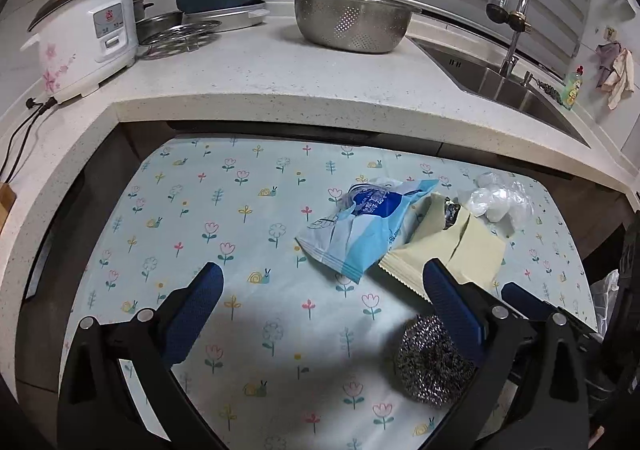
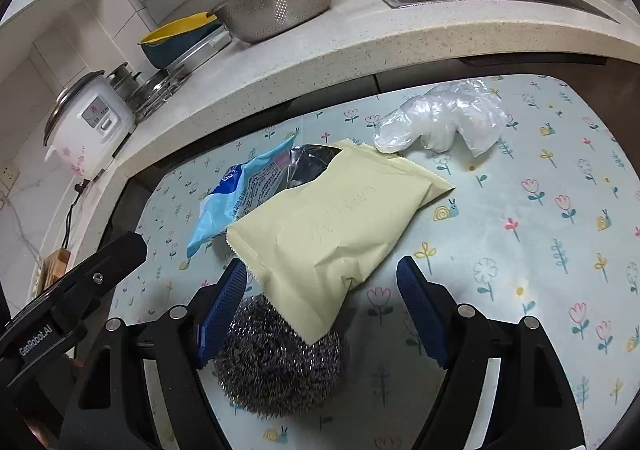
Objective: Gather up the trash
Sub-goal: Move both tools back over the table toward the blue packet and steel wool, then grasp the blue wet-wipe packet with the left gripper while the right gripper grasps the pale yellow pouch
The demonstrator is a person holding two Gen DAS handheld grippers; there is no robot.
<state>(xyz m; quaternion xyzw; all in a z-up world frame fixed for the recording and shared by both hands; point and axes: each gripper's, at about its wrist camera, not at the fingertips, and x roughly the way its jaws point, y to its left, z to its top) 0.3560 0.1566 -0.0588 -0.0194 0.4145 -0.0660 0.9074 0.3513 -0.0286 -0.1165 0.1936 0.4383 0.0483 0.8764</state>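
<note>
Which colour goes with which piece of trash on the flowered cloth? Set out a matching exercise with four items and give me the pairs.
Things:
1. Scouring ball
2. Torn snack bag
3. Wrapper with printed text
4. Crumpled plastic glove

Colours:
A. Clear, see-through
B. Pale yellow
C. Silver-grey metal
D. Light blue and white

Pairs: 1-C, 2-B, 3-D, 4-A
</note>
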